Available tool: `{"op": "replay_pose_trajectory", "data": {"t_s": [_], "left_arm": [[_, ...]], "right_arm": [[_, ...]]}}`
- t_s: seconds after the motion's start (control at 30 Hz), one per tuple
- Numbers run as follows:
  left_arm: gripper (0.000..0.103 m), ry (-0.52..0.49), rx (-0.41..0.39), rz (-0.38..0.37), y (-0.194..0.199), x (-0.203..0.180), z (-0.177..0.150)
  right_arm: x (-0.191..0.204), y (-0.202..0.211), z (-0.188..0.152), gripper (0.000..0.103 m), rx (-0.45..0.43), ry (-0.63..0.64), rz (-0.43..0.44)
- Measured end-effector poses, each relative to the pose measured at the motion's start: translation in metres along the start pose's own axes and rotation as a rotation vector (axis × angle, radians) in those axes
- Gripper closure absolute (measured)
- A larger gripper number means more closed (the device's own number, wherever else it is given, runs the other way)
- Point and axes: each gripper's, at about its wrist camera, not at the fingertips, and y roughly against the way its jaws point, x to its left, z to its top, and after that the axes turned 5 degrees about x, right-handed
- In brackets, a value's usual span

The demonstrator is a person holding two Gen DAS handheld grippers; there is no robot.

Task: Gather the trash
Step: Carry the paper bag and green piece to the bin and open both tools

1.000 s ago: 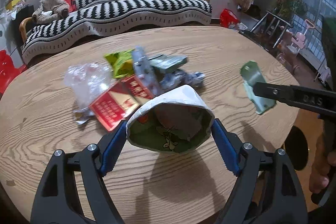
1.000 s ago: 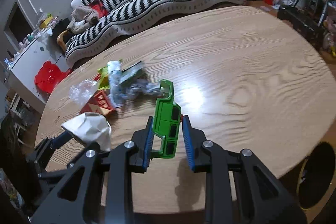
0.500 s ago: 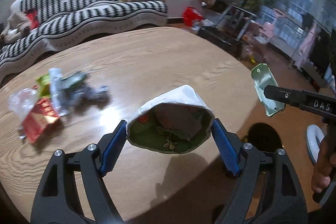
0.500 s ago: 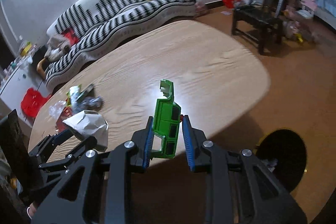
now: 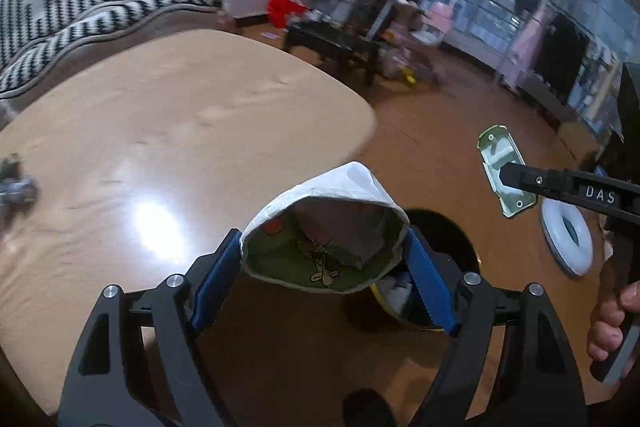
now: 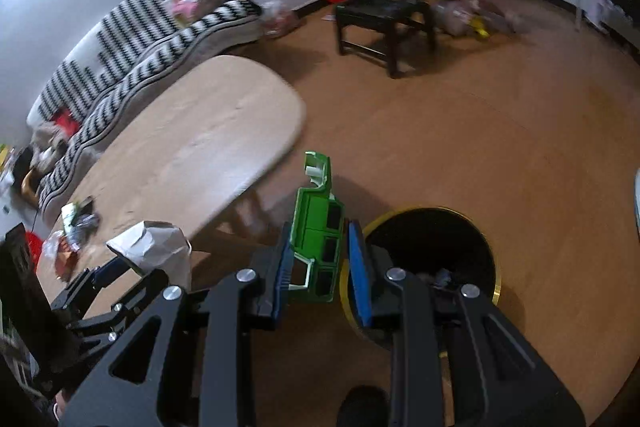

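Note:
My left gripper [image 5: 324, 267] is shut on a crumpled white paper cup with a green printed inside [image 5: 324, 227]; it hangs past the table's edge, above the floor. A black trash bin with a gold rim [image 5: 436, 239] stands on the floor just behind and right of the cup. My right gripper [image 6: 318, 259] is shut on a green plastic box piece [image 6: 318, 239], held just left of the bin [image 6: 424, 243]. The same piece also shows in the left wrist view [image 5: 506, 169]. More wrappers [image 6: 72, 231] lie on the wooden table [image 6: 192, 151].
A black chair [image 6: 384, 15] stands on the floor beyond the bin. A striped sofa [image 6: 132, 35] is behind the table. A white ring-shaped object [image 5: 568, 239] lies on the floor at the right. Toys and clutter line the window wall.
Both grippers have swung right, off the table and out over the floor, carrying the cup and the green piece. The bin has come into view under them; the wrapper pile has slid far left.

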Motion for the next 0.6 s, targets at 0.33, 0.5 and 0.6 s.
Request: {"op": "replay_pose_trajectory", "data": {"t_s": [0.33,0.5,0.6], "left_arm": [[0.024,-0.084,0.112,-0.093,-0.068,-0.077,-0.016],[0.024,-0.111,0.152,-0.109,-0.088,-0.093,-0.022],[0.024,-0.114,0.167,-0.113,-0.095,-0.096,-0.023]], "right_arm": [[-0.097,-0.030,-0.015,0.076,0.095,-0.172,-0.083],[-0.114,-0.037,-0.019,0.076,0.121,-0.214,-0.092],[-0.113,-0.038,-0.022,0.076,0.124,-0.213,-0.093]]}}
